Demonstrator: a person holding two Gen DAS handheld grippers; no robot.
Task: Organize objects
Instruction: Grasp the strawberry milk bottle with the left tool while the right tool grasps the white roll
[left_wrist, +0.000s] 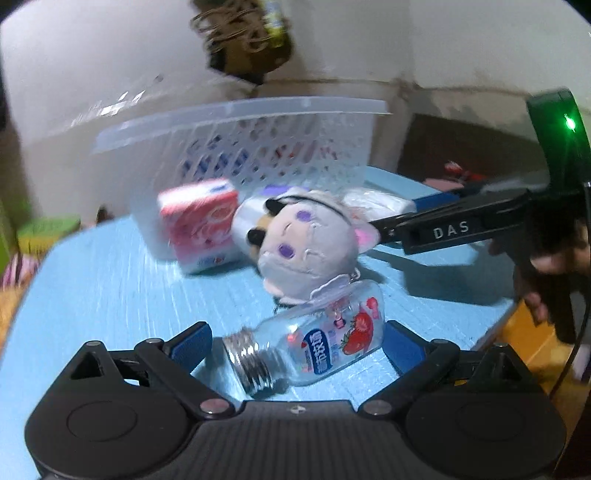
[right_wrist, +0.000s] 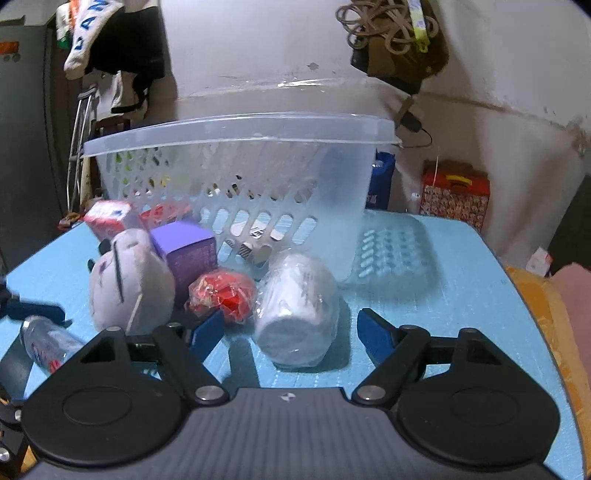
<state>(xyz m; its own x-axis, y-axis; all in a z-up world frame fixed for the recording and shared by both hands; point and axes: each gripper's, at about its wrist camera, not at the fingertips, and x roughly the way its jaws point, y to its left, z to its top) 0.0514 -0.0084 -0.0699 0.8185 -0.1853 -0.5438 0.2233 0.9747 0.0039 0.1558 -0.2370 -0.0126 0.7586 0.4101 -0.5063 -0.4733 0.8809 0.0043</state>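
Note:
A clear strawberry-label bottle (left_wrist: 317, 343) with a silver cap lies on the blue table (left_wrist: 110, 288), between the wide-open fingers of my left gripper (left_wrist: 295, 341); it also shows in the right wrist view (right_wrist: 48, 345). A grey plush toy (left_wrist: 310, 247) lies just behind it, also in the right wrist view (right_wrist: 129, 280). My right gripper (right_wrist: 291, 328) is open around a wrapped white roll (right_wrist: 299, 310), not touching it. A red wrapped item (right_wrist: 223, 291), a purple box (right_wrist: 188, 251) and a pink tissue pack (left_wrist: 203, 229) lie before a translucent perforated basket (right_wrist: 236, 173).
The basket (left_wrist: 255, 147) stands at the back of the table and holds small items. The right gripper's arm (left_wrist: 461, 229) reaches in from the right in the left wrist view. A red patterned box (right_wrist: 456, 192) sits beyond the table's far right corner. A wall is behind.

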